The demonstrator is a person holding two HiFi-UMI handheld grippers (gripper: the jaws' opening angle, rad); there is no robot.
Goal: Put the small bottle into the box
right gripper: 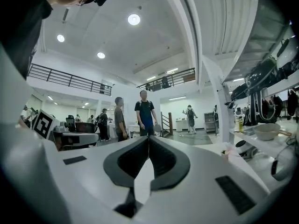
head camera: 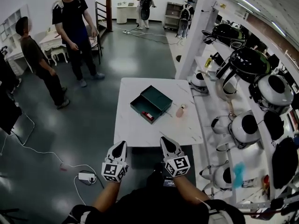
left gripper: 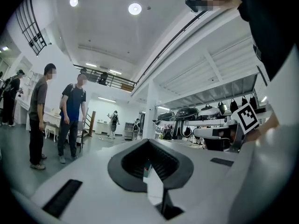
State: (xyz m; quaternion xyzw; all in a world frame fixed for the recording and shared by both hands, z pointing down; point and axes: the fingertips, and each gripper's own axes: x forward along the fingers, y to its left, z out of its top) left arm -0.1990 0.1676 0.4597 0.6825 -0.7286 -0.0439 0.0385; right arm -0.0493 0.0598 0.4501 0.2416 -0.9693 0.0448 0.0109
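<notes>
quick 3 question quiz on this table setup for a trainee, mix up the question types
1. True or false: the small bottle already sits inside the box.
2. In the head view, on which side of the box does the bottle stand? A left, B right, C on top of the lid.
3. Fill in: the jaws of the left gripper and the right gripper are both ____.

Key: 1 false, it stands on the table beside the box. 2 B. 3 shut, with nothing between them.
</notes>
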